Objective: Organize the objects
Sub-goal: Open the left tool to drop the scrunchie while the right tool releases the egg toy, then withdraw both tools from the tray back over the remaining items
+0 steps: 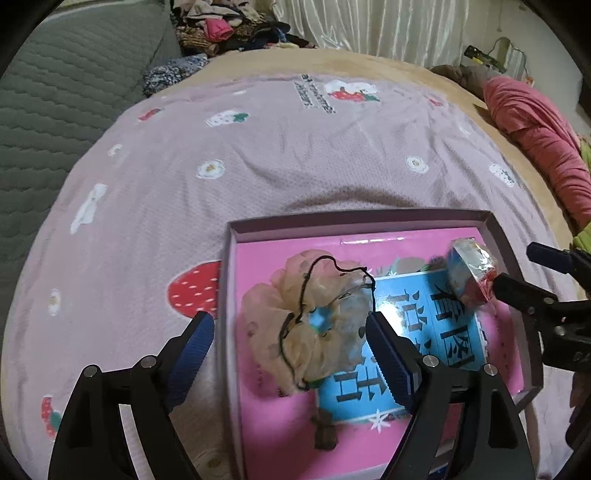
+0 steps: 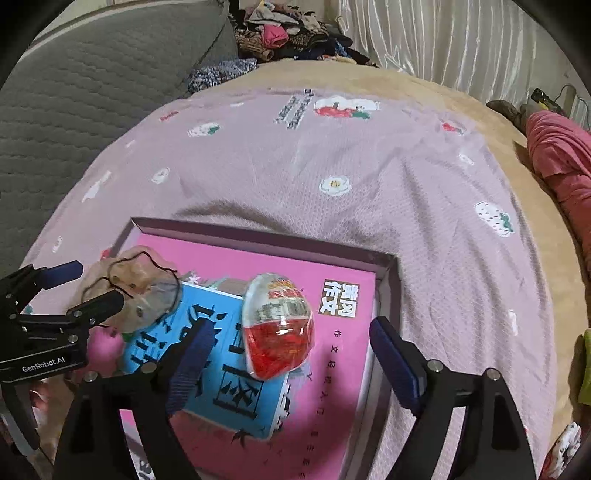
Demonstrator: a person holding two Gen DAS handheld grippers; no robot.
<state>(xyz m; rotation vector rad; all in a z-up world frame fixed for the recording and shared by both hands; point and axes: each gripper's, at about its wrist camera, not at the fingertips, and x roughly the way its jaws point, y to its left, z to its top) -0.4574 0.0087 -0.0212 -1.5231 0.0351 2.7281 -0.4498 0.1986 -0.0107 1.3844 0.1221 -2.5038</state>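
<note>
Box lid (image 1: 495, 236), pink strawberry bedspread (image 1: 258, 166), curtain (image 1: 388, 26)

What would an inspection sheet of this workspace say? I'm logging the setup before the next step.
Surface: pink strawberry-print blanket over a tan bed cover.
Job's things: shallow box holding a pink book and a blue book; beige scrunchie and a red-and-clear egg capsule lie on them.
Clutter: clothes pile; red bundle.
Grippers: left gripper and right gripper open, holding nothing.
Cables: one by the curtain, unclear.
Surroundings: grey quilted cushion, white curtain.
</note>
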